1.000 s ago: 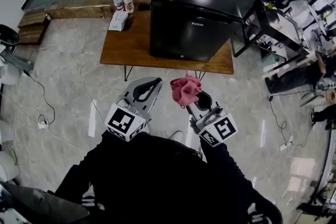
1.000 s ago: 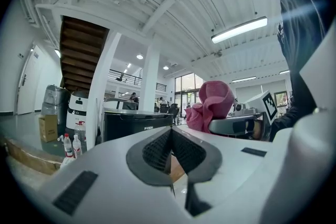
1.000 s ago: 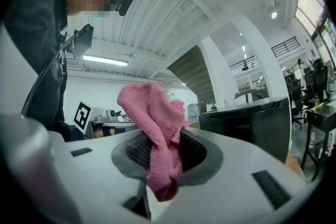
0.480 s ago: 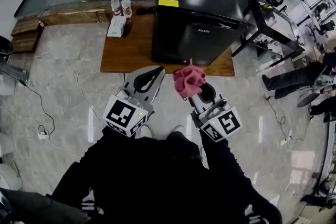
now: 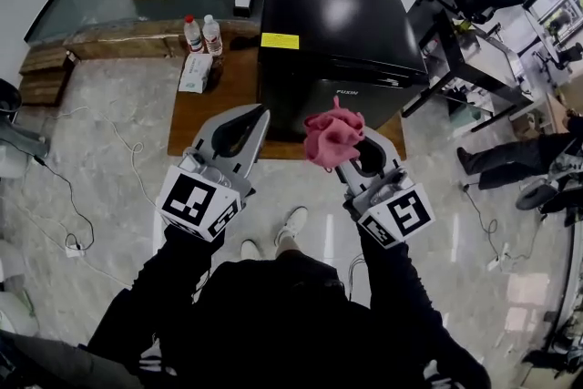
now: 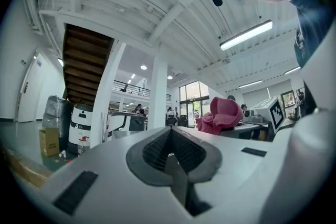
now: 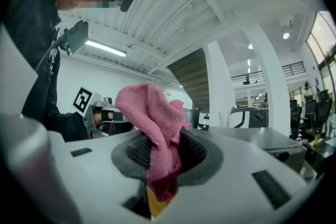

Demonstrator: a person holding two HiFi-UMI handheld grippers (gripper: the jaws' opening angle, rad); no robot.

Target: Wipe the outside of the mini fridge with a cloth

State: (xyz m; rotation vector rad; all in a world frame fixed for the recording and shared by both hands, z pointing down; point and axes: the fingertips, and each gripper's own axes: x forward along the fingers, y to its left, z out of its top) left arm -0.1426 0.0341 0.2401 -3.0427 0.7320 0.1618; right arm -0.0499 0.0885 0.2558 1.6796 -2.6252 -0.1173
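While the right gripper (image 5: 363, 150) pinches the pink cloth (image 5: 332, 135), the left gripper (image 5: 260, 112) has fingers pressed together, empty. The mini fridge (image 5: 337, 23) sits on the table (image 5: 193, 118) ahead, bottles (image 5: 202, 34) beside it.

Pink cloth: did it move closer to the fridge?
Yes. The pink cloth in the right gripper moved forward, toward the fridge: before, it was short of the table edge; now it overlaps the fridge's front.
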